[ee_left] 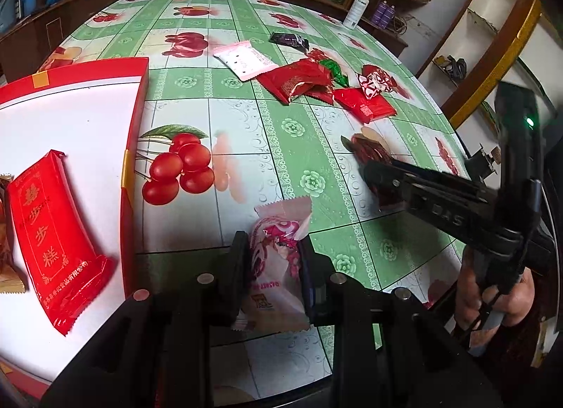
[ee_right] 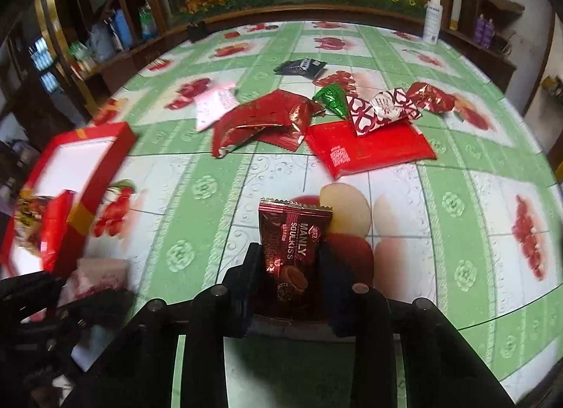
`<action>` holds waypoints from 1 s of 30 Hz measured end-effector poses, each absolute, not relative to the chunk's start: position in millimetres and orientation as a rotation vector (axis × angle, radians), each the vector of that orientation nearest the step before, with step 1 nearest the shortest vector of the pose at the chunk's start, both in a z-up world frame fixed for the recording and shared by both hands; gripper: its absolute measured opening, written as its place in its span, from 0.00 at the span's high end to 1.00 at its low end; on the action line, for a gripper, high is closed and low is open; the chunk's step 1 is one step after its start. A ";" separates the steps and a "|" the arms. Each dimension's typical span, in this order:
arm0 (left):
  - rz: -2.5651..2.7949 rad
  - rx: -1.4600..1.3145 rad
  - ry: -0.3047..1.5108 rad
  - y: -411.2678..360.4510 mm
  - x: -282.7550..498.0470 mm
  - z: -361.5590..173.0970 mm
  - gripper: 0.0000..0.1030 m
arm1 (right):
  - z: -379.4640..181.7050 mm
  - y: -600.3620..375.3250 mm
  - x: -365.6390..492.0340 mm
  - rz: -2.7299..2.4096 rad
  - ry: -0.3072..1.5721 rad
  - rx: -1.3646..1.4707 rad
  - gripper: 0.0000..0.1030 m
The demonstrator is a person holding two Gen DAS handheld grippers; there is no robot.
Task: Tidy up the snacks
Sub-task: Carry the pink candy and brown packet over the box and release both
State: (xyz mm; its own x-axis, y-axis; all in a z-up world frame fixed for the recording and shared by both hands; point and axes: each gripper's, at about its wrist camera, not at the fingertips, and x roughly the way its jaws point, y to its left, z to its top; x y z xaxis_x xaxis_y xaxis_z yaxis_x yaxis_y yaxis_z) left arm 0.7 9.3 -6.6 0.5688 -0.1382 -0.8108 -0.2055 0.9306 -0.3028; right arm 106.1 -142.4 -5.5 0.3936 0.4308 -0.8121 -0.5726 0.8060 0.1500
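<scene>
My left gripper pinches the pink packet at bottom centre, beside the red box. My right gripper clamps the brown Manly sachet — light, crinkly, slippery film, so I'd hold mid-body.

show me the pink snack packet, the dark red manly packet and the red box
pink snack packet (ee_left: pixel 278 249), left wrist view, on its printed middle between the fingers
dark red Manly packet (ee_right: pixel 293 235), right wrist view, on its lettered front
red box (ee_left: pixel 135 119), left wrist view, on its right wall
</scene>
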 end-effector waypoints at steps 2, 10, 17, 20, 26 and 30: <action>0.039 -0.391 0.972 8.1 0.7 -6.6 0.76 | -5.0 -151.2 106.9 0.684 0.972 -0.107 0.69; 0.032 -0.348 0.973 -7.3 0.8 -2.6 0.76 | 2.5 -193.4 108.6 0.805 0.913 0.135 0.69; 0.090 -0.248 0.892 -20.4 -3.0 22.8 0.76 | 16.2 -214.8 104.8 0.875 0.805 0.275 0.69; 0.154 -0.190 0.838 -21.5 -6.4 35.7 0.76 | 23.9 -211.8 98.4 0.891 0.777 0.262 0.69; 0.245 -0.149 0.776 -9.8 -10.7 46.7 0.76 | 28.3 -193.0 86.7 0.933 0.774 0.219 0.69; 0.299 -0.126 0.744 0.0 -17.3 51.3 0.76 | 27.0 -176.7 79.4 0.954 0.786 0.181 0.69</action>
State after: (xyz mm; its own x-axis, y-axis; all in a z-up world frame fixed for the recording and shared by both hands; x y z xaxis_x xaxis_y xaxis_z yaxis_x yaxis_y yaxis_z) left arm -17.3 0.0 51.3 0.6957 0.2233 -0.6828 -0.3119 0.9501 -0.0070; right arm 79.4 -176.7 27.0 0.3299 0.7870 -0.5213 -0.6623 0.5865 0.4662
